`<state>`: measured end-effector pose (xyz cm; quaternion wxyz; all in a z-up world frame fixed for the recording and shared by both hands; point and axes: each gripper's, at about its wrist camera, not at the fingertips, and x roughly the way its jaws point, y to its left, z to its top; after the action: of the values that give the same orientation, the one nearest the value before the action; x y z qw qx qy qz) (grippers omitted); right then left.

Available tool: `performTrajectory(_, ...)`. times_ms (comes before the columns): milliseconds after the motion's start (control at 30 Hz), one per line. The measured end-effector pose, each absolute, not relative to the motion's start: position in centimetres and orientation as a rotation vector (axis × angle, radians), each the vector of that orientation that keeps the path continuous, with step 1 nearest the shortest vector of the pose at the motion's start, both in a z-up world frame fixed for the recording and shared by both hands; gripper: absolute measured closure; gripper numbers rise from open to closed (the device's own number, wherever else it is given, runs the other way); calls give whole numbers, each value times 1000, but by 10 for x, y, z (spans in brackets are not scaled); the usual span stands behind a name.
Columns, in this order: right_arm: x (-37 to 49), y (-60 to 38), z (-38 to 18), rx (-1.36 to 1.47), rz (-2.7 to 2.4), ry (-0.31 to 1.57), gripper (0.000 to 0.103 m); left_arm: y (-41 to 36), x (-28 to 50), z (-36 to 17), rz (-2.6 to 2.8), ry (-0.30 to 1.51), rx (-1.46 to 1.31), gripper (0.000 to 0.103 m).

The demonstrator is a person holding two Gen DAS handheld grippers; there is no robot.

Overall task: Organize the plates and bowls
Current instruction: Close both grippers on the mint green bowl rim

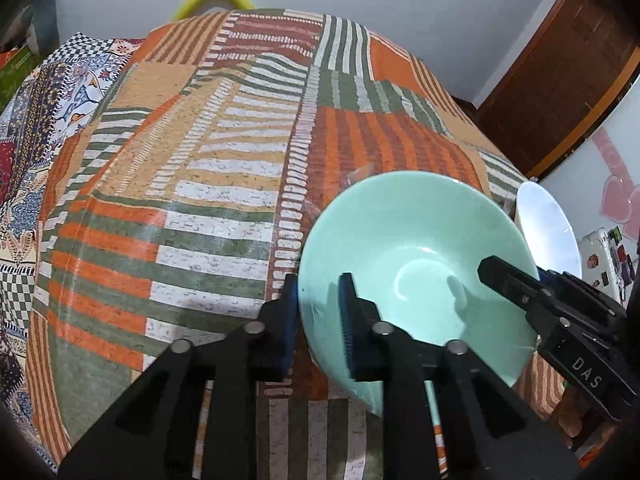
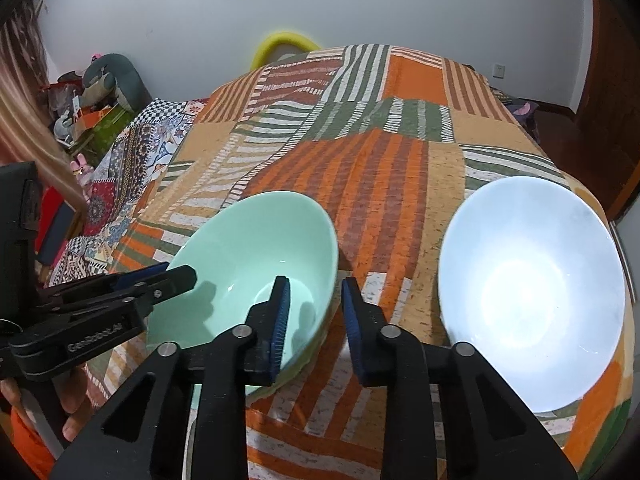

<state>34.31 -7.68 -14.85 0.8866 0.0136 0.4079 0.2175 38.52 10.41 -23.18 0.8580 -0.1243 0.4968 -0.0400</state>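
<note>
A mint-green bowl [image 1: 420, 240] [image 2: 248, 240] sits near the front of the table, tipped a little. My left gripper [image 1: 318, 284] is shut on its left rim, one pad inside the bowl and one outside. My right gripper [image 2: 315, 282] is shut on the opposite rim in the same way. Each gripper shows in the other's view: the right gripper [image 1: 516, 276] at the bowl's far side, the left gripper [image 2: 176, 274] at the left edge. A wide white bowl [image 2: 532, 292] [image 1: 548, 228] rests flat to the right of the green one, apart from it.
The table [image 2: 360, 168] [image 1: 200, 200] is covered by a striped orange, green and white patchwork cloth. A yellow curved chair back [image 2: 284, 46] rises behind its far edge. Toys and boxes [image 2: 108, 76] pile up at the left wall. A wooden door [image 1: 560, 60] stands at the right.
</note>
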Motion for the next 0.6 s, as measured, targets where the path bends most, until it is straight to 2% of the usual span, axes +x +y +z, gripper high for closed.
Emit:
performTrajectory(267,344,-76,-146,29,446,854,84,102,381,-228,-80,1039,-247,91)
performTrajectory(600,333,-82,-133,48,437,825,84,93,360,-194,-92,970,-201,91)
